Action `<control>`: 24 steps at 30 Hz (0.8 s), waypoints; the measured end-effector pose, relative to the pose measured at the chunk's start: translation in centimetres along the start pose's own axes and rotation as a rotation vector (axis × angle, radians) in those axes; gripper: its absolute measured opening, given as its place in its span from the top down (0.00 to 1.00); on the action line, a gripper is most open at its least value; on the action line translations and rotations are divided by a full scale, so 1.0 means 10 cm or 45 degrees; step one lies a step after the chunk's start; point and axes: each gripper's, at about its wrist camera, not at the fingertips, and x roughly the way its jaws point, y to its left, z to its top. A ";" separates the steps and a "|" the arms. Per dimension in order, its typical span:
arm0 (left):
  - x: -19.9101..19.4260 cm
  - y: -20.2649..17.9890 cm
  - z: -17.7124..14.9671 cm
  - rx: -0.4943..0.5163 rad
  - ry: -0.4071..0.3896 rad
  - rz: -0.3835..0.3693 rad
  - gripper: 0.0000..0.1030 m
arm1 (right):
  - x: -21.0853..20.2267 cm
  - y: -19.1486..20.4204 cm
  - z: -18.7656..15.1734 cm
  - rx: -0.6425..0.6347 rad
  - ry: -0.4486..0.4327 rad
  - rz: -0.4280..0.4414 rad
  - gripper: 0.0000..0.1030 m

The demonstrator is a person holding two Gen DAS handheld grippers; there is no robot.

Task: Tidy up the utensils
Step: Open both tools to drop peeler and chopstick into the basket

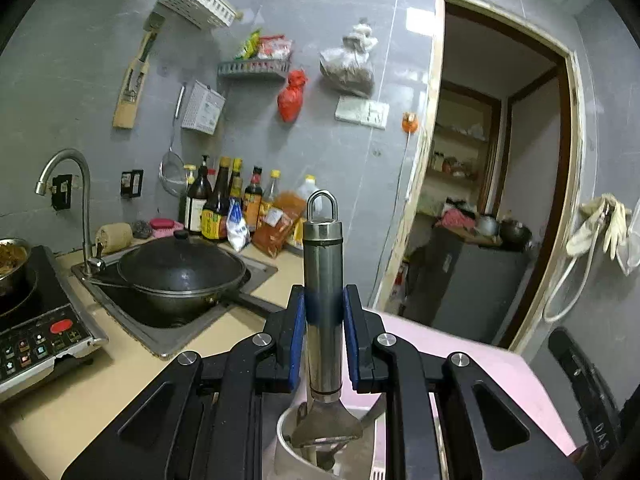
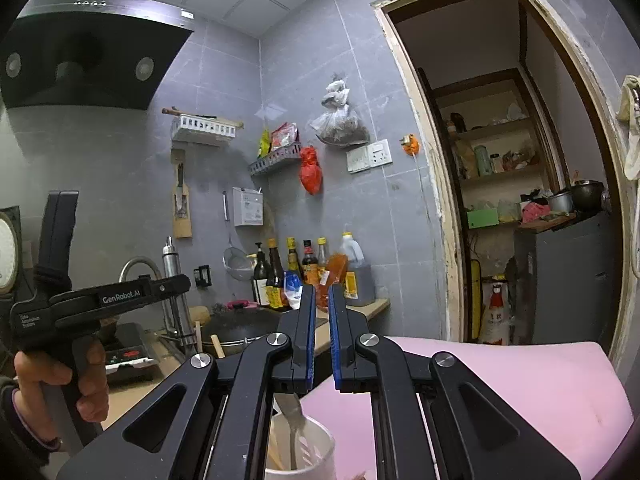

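Both hand-held grippers are working: my left hand-held gripper (image 1: 324,312) is clamping a steel utensil handle (image 1: 322,264) above the white cup (image 1: 288,454); my right hand-held gripper (image 2: 321,336) is hanging closed, empty.

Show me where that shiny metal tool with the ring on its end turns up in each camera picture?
Left wrist view: the metal tool stands upright at centre, clamped in the left gripper, above the white cup.
Right wrist view: at left, its handle rises behind the left gripper.
Shared landmark: red bag on the wall.
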 end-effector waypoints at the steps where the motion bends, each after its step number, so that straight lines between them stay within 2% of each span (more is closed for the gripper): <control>1: 0.02 0.01 -0.02 -0.002 0.026 -0.004 0.85 | -0.01 -0.01 0.00 0.002 0.003 -0.003 0.95; 4: 0.03 0.03 -0.06 -0.018 0.056 -0.045 0.85 | -0.04 -0.03 -0.03 0.004 0.026 -0.018 0.90; 6: -0.01 0.02 -0.08 -0.006 0.068 -0.066 0.83 | -0.08 -0.04 -0.06 0.004 0.037 -0.030 0.81; 7: -0.03 0.00 -0.09 0.009 0.073 -0.076 0.77 | -0.10 -0.05 -0.06 0.006 0.042 -0.031 0.75; 8: -0.06 -0.01 -0.11 0.019 0.077 -0.086 0.72 | -0.12 -0.06 -0.07 0.006 0.050 -0.033 0.74; 9: -0.09 -0.02 -0.13 0.022 0.079 -0.102 0.59 | -0.14 -0.06 -0.08 0.001 0.064 -0.042 0.73; 10: -0.12 -0.02 -0.15 0.013 0.073 -0.120 0.55 | -0.16 -0.07 -0.08 -0.003 0.070 -0.047 0.69; 13: -0.21 -0.06 -0.21 0.019 0.080 -0.140 0.52 | -0.26 -0.10 -0.08 -0.009 0.073 -0.065 0.49; 15: -0.26 -0.10 -0.25 0.032 0.087 -0.141 0.49 | -0.36 -0.13 -0.06 -0.007 0.065 -0.080 0.45; 17: -0.33 -0.14 -0.29 0.041 0.082 -0.142 0.43 | -0.44 -0.16 -0.03 -0.005 0.061 -0.100 0.32; 21: -0.47 -0.25 -0.37 0.052 0.080 -0.153 0.38 | -0.65 -0.24 0.01 -0.008 0.038 -0.144 0.22; 24: -0.58 -0.36 -0.44 0.060 0.077 -0.173 0.29 | -0.79 -0.30 0.04 -0.017 0.029 -0.194 0.15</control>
